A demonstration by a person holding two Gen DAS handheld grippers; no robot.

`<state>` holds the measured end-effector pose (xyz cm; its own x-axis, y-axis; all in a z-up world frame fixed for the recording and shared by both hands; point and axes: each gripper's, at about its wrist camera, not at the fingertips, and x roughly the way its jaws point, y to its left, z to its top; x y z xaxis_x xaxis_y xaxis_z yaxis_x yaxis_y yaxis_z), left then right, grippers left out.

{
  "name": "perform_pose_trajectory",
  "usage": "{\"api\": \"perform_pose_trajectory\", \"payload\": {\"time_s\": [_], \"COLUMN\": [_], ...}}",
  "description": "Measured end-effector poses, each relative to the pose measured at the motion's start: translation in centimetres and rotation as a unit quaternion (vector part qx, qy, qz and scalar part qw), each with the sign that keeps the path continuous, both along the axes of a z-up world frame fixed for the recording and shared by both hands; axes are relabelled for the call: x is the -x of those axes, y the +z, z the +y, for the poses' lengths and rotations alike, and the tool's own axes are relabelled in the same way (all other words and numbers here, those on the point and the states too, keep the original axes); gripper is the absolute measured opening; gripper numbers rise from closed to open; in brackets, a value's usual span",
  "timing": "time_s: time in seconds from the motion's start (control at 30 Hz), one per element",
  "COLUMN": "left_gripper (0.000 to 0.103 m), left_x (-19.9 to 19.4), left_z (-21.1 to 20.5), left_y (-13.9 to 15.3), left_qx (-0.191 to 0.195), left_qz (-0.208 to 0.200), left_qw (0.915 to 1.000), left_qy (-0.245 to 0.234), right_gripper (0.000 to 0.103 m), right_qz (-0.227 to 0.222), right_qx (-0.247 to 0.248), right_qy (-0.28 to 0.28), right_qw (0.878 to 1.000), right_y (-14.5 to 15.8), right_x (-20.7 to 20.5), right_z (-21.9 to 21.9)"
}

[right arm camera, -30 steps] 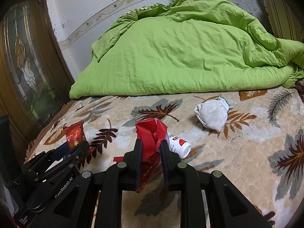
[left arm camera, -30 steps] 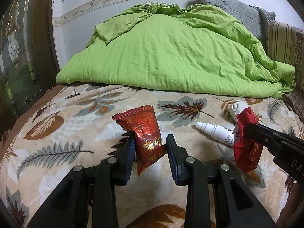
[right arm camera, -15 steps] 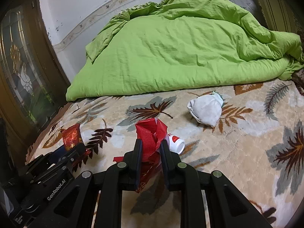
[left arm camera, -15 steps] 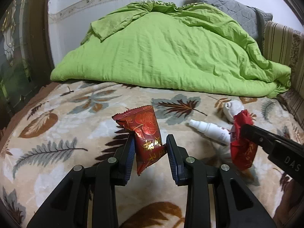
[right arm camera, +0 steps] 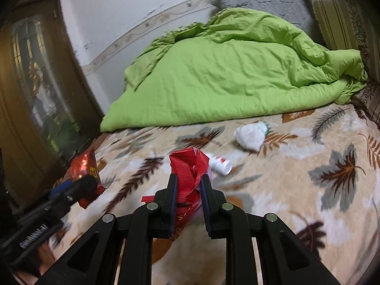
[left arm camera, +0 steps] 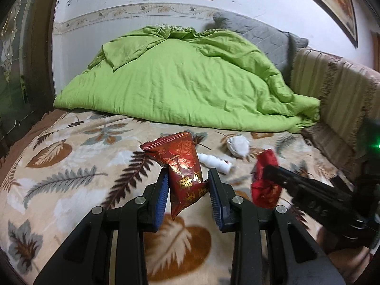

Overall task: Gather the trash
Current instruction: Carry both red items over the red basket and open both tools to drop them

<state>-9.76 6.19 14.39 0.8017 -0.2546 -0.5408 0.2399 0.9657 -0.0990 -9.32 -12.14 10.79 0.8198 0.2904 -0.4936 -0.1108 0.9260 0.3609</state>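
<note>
Left gripper (left arm camera: 187, 187) jaws clenched on dark red snack packet (left arm camera: 182, 163), held above bed blanket (left arm camera: 71, 166). Right gripper (right arm camera: 188, 190) jaws clenched on crumpled red wrapper (right arm camera: 190, 166). Risk: thin foil slips if grip loosens. White bottle (right arm camera: 220, 162) and white wad (right arm camera: 250, 136) lie uncollected.

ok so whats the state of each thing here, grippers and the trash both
left gripper: shut on dark red snack packet, lifted
right gripper: shut on crumpled red wrapper, lifted
white bottle: lying on its side on the blanket
white wad: crumpled, resting on the blanket
green duvet: heaped, unmade
</note>
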Motion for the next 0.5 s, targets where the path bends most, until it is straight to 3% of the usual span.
{"api": "perform_pose_trajectory", "payload": {"time_s": [0.13,0.33,0.5], "left_gripper": [0.032,0.032,0.032], "left_x": [3.7,9.5,13.5], "left_z": [2.1,5.1,9.4], "left_y": [1.2,4.0,6.0], "left_qx": [0.019,0.027,0.034], "left_qz": [0.018,-0.016,-0.033], "left_qw": [0.9996,0.9995,0.998], "left_qy": [-0.008,0.001,0.044], "right_gripper": [0.02,0.02,0.02], "right_qz": [-0.013,-0.043,-0.048], "right_qx": [-0.007,-0.023,-0.024], "right_qy": [0.028,0.075,0.146], "right_qw": [0.999,0.996,0.988], "right_y": [1.5,4.7,6.2], "right_x": [2.2,4.6,6.5], "right_z": [1.2,3.8,8.4]}}
